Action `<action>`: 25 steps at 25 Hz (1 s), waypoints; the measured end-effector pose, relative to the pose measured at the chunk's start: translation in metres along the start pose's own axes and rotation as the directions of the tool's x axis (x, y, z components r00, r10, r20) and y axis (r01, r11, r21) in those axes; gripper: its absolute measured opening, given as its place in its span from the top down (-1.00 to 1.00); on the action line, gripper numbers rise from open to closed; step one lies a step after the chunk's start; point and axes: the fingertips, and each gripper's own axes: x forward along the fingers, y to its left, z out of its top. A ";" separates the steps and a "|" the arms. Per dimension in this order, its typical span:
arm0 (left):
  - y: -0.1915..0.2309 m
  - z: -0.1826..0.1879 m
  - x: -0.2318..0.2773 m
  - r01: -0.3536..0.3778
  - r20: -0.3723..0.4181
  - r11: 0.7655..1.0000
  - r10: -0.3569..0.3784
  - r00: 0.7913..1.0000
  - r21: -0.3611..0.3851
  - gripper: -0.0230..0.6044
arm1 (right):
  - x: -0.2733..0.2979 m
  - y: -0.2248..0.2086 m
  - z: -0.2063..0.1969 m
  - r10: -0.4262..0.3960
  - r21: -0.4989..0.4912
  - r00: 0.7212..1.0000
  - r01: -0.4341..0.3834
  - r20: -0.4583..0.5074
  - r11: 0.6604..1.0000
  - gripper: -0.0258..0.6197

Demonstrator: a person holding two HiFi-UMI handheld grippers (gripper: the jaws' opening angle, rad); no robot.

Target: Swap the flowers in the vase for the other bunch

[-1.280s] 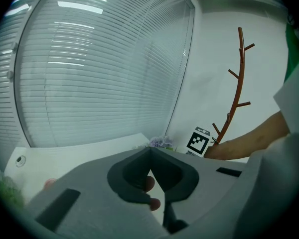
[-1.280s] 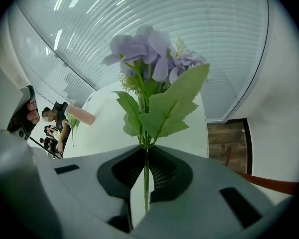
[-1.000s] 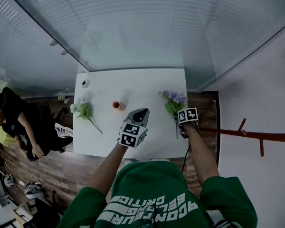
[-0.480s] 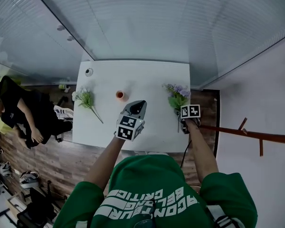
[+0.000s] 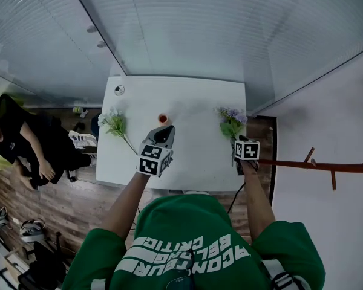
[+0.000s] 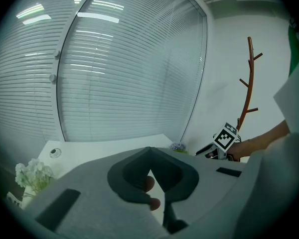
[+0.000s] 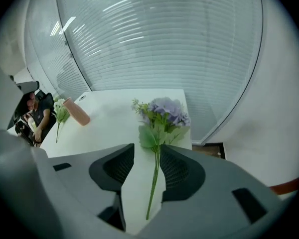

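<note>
A small pinkish-orange vase (image 5: pixel 163 118) stands empty on the white table (image 5: pixel 193 156). The white bunch (image 5: pixel 115 122) lies at its left and the purple bunch (image 5: pixel 232 119) at its right. My left gripper (image 5: pixel 167 129) hovers just short of the vase. Its tips (image 6: pixel 149 151) meet, and only bits of pink show through the gap behind them. My right gripper (image 7: pixel 142 153) hangs over the purple bunch (image 7: pixel 162 114). Its jaws are opening and the green stem (image 7: pixel 153 183) lies on the table between them, untouched by the pads.
A small round fitting (image 5: pixel 119 90) sits in the table's far left corner. A glass wall with blinds (image 5: pixel 187 29) runs behind the table. A person (image 5: pixel 18 144) sits on the wooden floor side at left. A brown coat stand (image 5: pixel 314 165) is at right.
My left gripper has swung left, closer to the vase. My right gripper has lifted a little above the purple bunch's stem.
</note>
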 end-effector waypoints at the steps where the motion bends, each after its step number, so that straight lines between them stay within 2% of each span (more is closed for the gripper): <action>1: 0.007 -0.001 -0.005 -0.005 0.005 1.000 0.005 1.000 -0.005 0.91 | -0.002 0.008 0.007 -0.009 -0.020 1.000 0.009 0.019 1.000 0.41; 5: 0.036 0.000 -0.023 -0.033 0.030 0.999 0.034 0.999 -0.017 0.91 | 0.000 0.050 0.037 0.020 -0.054 0.997 -0.016 0.076 0.998 0.42; 10: 0.072 0.008 -0.052 -0.089 0.066 0.995 0.091 0.994 -0.040 0.91 | -0.007 0.119 0.090 0.106 -0.128 0.981 -0.086 0.163 0.988 0.44; 16: 0.111 0.013 -0.083 -0.150 0.108 0.986 0.157 0.982 -0.072 0.91 | -0.038 0.193 0.157 0.161 -0.246 0.932 -0.081 0.324 0.966 0.81; 20: 0.130 0.015 -0.096 -0.185 0.128 0.979 0.196 0.972 -0.090 0.91 | -0.054 0.223 0.180 0.206 -0.319 0.899 -0.079 0.386 0.945 0.87; 25: 0.138 0.021 -0.104 -0.205 0.149 0.973 0.219 0.964 -0.101 0.91 | -0.062 0.235 0.184 0.229 -0.342 0.893 -0.091 0.387 0.935 0.88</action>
